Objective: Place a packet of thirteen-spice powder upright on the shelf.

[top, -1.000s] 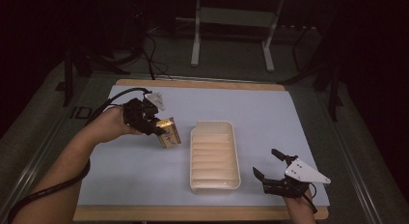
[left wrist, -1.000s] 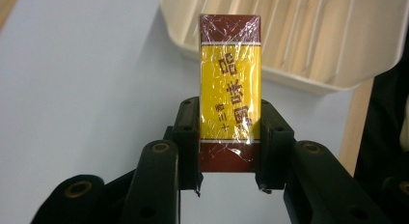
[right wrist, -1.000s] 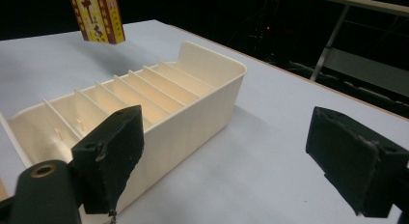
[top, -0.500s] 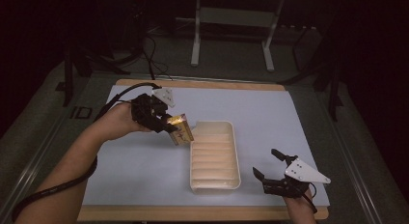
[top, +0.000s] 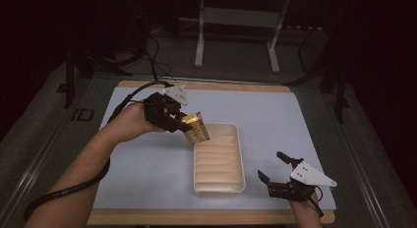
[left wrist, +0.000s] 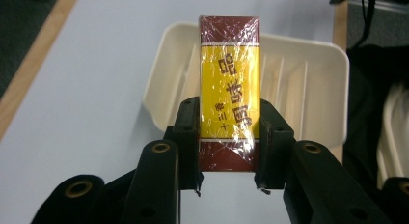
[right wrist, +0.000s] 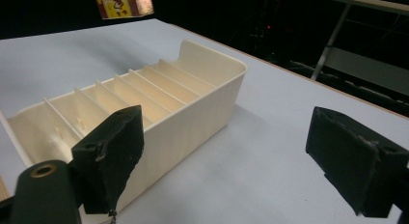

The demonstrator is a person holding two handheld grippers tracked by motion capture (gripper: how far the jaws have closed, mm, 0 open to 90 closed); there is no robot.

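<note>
At the left of the high view, the person's left forearm (top: 93, 156) reaches in from the bottom edge, a black cable (top: 64, 193) trailing beside it, and the left hand (top: 132, 121) carries the left gripper (top: 184, 122) above the pale blue table mat (top: 147, 169). Its jaws are clamped on a small cellophane-wrapped box (top: 196, 129) with a yellow face, dark red ends and printed characters. In the left gripper view the two black jaws press the long sides of the box (left wrist: 230, 91) at its lower half, so the upper half stands out well past the jaw tips (the wrap glints there). Beyond the jaw tips lies the cream ribbed tray (left wrist: 308, 89), and the box's far end overlaps the tray's near rim in that view; from above, the box hangs tilted over the tray's far left corner, and whether it touches the rim cannot be told.

Just right of the left jaws, the ribbed tray (top: 236, 159) lies lengthwise on the mat, its inside crossed by a row of thin dividers.

Farther right, near the tray's near right corner but apart from it, the right gripper (top: 275, 171) sits low over the mat with its grey three-cornered plate (top: 312, 175) on top. Its jaws are spread wide with nothing between them. In the right gripper view the tray (right wrist: 212, 89) lies behind the left jaw, bare mat (right wrist: 270, 151) spans the gap between the jaws, and the held box (right wrist: 123, 3) shows at the top edge.
</note>
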